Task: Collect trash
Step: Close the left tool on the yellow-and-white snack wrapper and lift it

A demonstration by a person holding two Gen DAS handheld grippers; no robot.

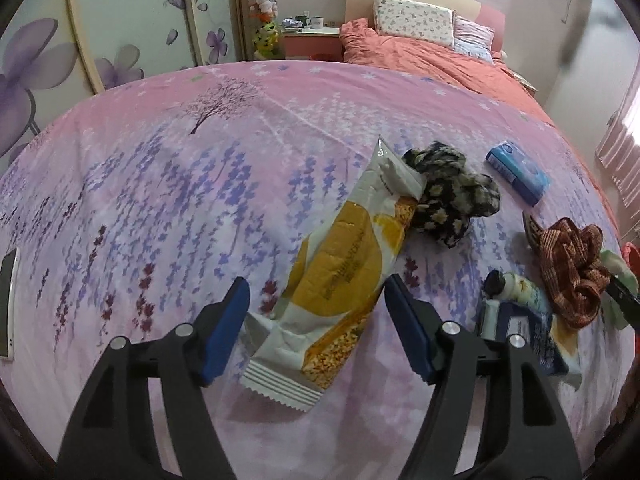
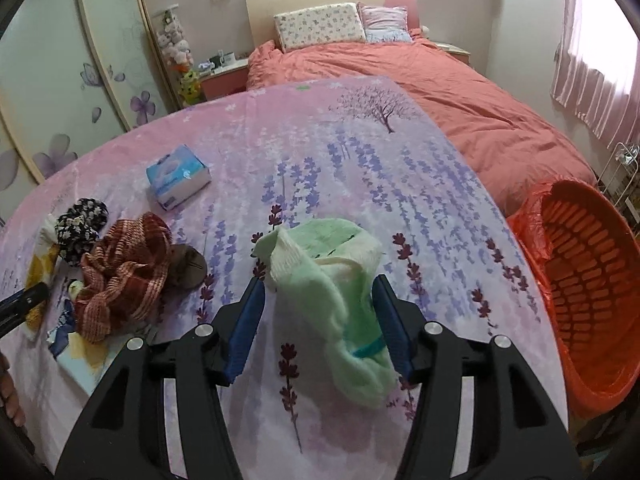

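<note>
A white and yellow snack wrapper [image 1: 340, 272] lies flat on the lavender-print bedspread [image 1: 160, 184]. My left gripper [image 1: 316, 316] is open around its lower half, blue pads [image 1: 224, 332] standing on either side without pressing. In the right wrist view a pale green sock [image 2: 328, 304] lies crumpled on the spread between the fingers of my right gripper [image 2: 320, 320], which is open; its right pad [image 2: 392, 328] sits close against the fabric. The sock rests on the bed, not lifted.
An orange laundry basket [image 2: 592, 280] lined with a red bag stands off the bed's right edge. A black floral cloth [image 1: 452, 196], blue tissue pack [image 1: 516, 176], red plaid cloth [image 1: 568, 272], small bottle [image 1: 516, 286] and blue packet [image 1: 524, 336] lie nearby. A phone [image 1: 8, 300] is far left.
</note>
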